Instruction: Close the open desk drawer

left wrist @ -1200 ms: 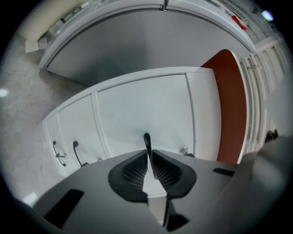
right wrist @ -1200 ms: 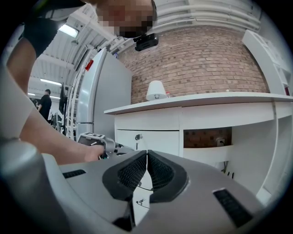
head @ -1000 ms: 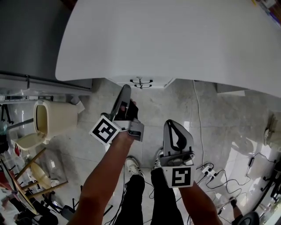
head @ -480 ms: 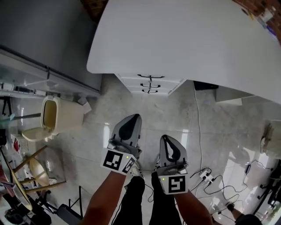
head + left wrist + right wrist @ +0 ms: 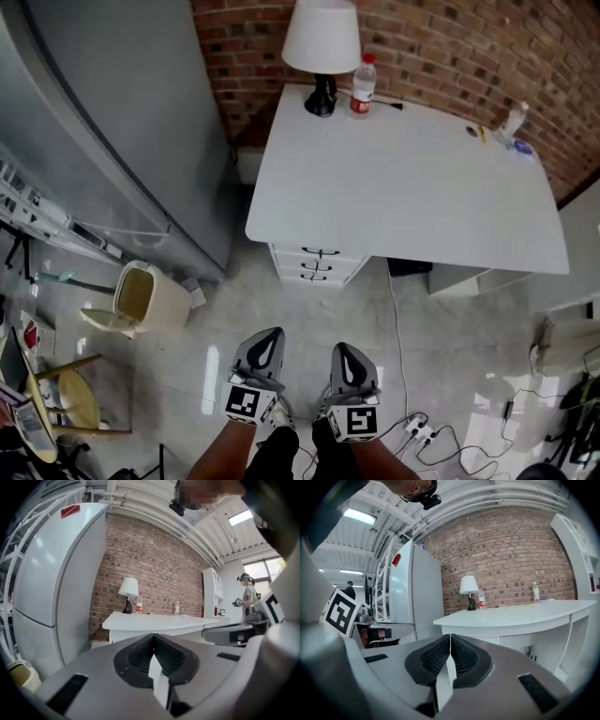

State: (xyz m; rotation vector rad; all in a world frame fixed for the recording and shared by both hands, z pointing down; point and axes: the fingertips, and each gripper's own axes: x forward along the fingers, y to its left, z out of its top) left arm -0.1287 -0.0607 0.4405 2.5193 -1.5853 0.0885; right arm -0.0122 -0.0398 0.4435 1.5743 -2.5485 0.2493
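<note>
The white desk (image 5: 412,187) stands against a brick wall (image 5: 450,47). Under the desk's left end sits a stack of three drawers (image 5: 314,264). Their fronts line up and none juts out. At the desk's back left corner a lamp (image 5: 322,42) stands with a bottle (image 5: 362,86) just beside it. A fridge (image 5: 112,122) stands left of the desk, and an open bin (image 5: 145,298) sits on the floor nearer the person.

Both grippers hang side by side, well in front of the desk. The left gripper (image 5: 152,639) is clenched on nothing, its jaws pressed together. The right gripper (image 5: 450,639) is likewise clenched and empty.
</note>
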